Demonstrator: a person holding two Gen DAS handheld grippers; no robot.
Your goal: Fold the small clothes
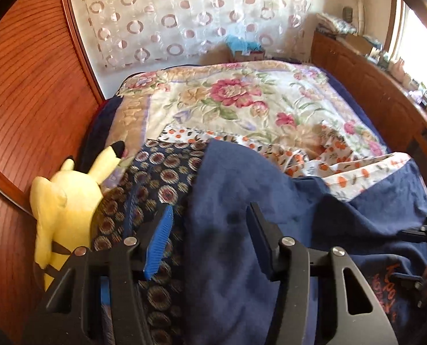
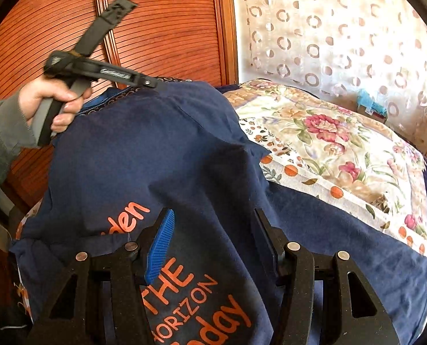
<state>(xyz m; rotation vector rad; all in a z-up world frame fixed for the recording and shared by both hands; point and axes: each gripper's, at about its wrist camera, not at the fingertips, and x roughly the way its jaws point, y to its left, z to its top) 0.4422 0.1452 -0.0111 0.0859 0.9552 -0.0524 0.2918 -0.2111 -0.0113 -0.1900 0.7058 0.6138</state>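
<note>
Soft navy T-shirt [image 2: 156,149] with orange lettering lies rumpled over floral quilt [image 2: 342,143].

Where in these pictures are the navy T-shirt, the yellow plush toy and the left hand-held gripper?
navy T-shirt [image 2: 144,149]: right wrist view, on plain cloth above the orange print.
yellow plush toy [image 1: 61,201]: left wrist view, on its body.
left hand-held gripper [image 1: 210,224]: left wrist view, midway between its fingertips.

Bright sun comes in through the window [image 1: 420,46], which is washed out white. The curtain [image 2: 342,37] glows softly. Straight lines bend near the dark round corners (that is the fisheye lens). The hand [image 2: 52,100] looks a little blurry.
</note>
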